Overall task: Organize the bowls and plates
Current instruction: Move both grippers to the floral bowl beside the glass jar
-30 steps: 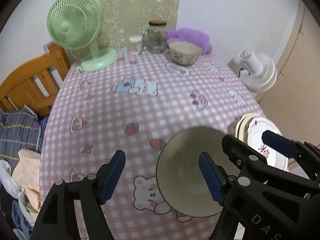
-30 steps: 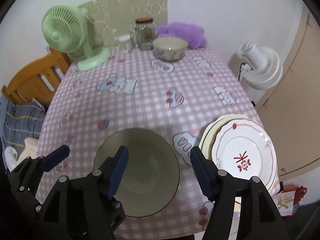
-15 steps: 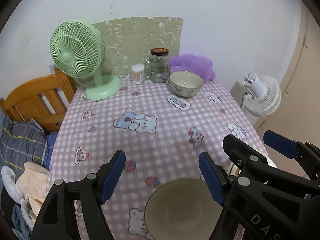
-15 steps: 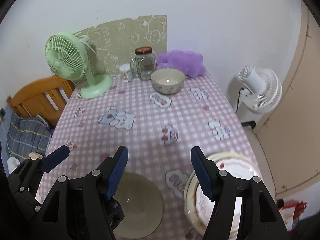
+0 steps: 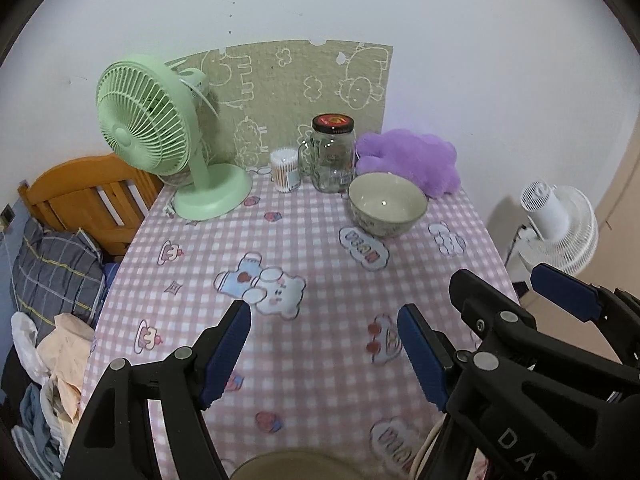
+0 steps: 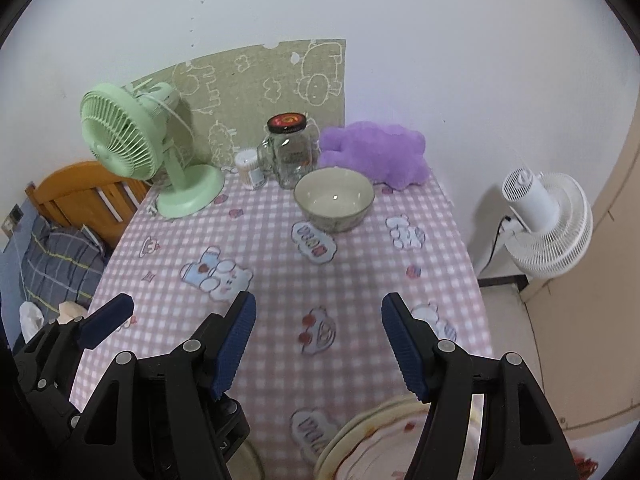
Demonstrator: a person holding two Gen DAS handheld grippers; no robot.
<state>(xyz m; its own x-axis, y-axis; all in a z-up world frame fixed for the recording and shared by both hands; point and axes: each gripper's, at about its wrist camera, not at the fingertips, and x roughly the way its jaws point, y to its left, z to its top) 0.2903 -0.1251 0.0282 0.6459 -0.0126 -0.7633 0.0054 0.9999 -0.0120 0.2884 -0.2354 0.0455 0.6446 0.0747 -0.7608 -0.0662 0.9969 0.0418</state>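
Two grippers hang side by side above the pink checked table (image 5: 320, 240), each with jaws wide and nothing between them. Far ahead of the left gripper (image 5: 324, 354) stands a patterned bowl (image 5: 387, 205); a second bowl's rim (image 5: 288, 466) shows just beneath it. Under the right gripper (image 6: 318, 346) lie the stacked plates (image 6: 372, 440).
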